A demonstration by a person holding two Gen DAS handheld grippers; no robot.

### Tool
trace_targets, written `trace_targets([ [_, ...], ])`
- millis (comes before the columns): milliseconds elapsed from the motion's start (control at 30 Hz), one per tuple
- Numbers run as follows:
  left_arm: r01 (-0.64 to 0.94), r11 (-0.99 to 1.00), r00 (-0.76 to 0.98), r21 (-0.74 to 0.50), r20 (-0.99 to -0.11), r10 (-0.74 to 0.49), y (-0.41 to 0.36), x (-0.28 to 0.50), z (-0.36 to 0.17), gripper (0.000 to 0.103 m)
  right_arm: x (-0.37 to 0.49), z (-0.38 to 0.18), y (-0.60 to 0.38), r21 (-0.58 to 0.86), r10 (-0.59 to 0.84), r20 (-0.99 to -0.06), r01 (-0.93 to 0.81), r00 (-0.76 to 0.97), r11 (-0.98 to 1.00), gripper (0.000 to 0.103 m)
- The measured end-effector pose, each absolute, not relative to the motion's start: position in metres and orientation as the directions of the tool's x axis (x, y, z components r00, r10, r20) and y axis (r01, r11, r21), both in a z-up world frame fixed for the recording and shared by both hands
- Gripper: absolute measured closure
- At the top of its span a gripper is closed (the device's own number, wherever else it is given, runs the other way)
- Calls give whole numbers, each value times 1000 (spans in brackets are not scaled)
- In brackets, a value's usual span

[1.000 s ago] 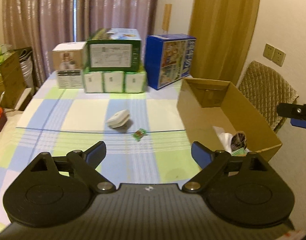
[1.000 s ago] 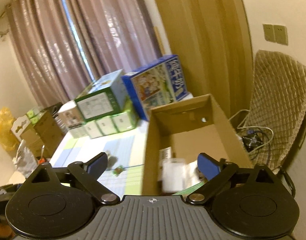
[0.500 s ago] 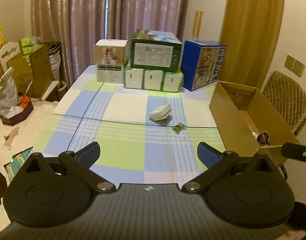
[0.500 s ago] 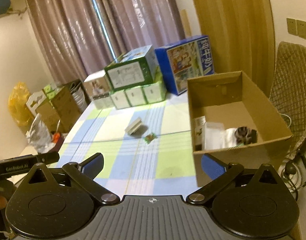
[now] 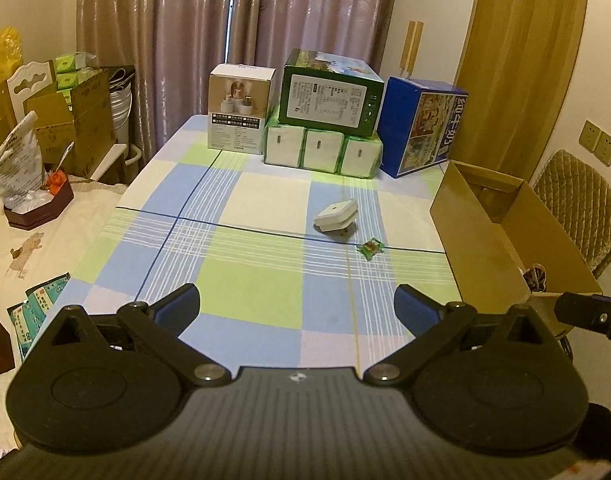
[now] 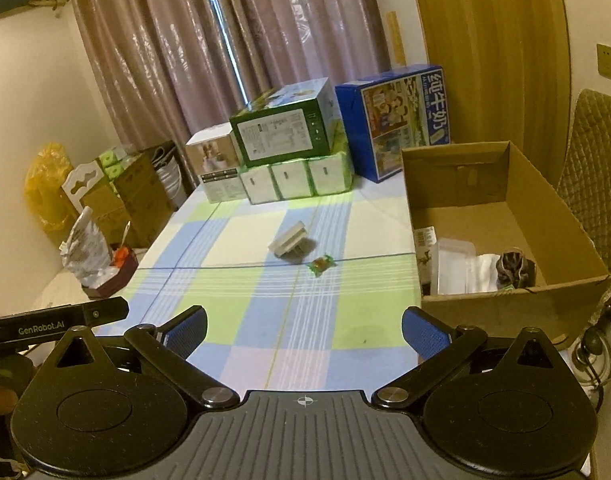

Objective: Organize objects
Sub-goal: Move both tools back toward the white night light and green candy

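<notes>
Your left claw [image 5: 296,307] hangs released over the near end of the checked blue, green and white cloth-covered worktop [image 5: 245,276], blue pads spread wide with nothing between them. Your right claw [image 6: 304,330] is likewise spread and empty, held over the same near edge. Take the open brown cardboard box [image 6: 517,216] as your landmark; it sits at the worktop's right side. Just left of the box, out on the bare cloth, lies the white flat plastic gadget [image 5: 336,216], tilted up on one edge. The small green-wrapped sweet [image 5: 370,248] lies just beside the gadget, a little nearer to you and nearer the box; the two look close but apart. Neither is touched by a claw. Inside the box, against its near wall, you can see a clear plastic case [image 6: 453,266], something white beside it, and a dark crumpled item [image 6: 512,266] further right; what they are is hard to tell. Beyond the box, at the worktop's far end, stands a blue printed carton [image 5: 423,130]. Left of that, a green-and-white carton [image 5: 331,94] rests on a row of white packs with green edging [image 5: 321,150], and a white-and-tan carton [image 5: 241,110] stands at the far left of that group. A quilted tan chair back [image 6: 597,160] shows right of the box.
</notes>
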State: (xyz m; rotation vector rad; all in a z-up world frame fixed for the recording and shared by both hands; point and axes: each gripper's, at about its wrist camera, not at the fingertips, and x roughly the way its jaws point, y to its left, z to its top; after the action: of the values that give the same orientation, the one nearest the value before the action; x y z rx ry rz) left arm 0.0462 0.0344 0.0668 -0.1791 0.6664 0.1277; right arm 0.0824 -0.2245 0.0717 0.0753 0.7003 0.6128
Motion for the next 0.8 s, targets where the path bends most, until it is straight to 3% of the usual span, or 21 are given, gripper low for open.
trace_targets([
  [800, -201, 970, 751, -134, -657, 65, 48, 65, 50, 1, 100, 56, -200, 252, 561, -607, -533, 563, 808, 2],
])
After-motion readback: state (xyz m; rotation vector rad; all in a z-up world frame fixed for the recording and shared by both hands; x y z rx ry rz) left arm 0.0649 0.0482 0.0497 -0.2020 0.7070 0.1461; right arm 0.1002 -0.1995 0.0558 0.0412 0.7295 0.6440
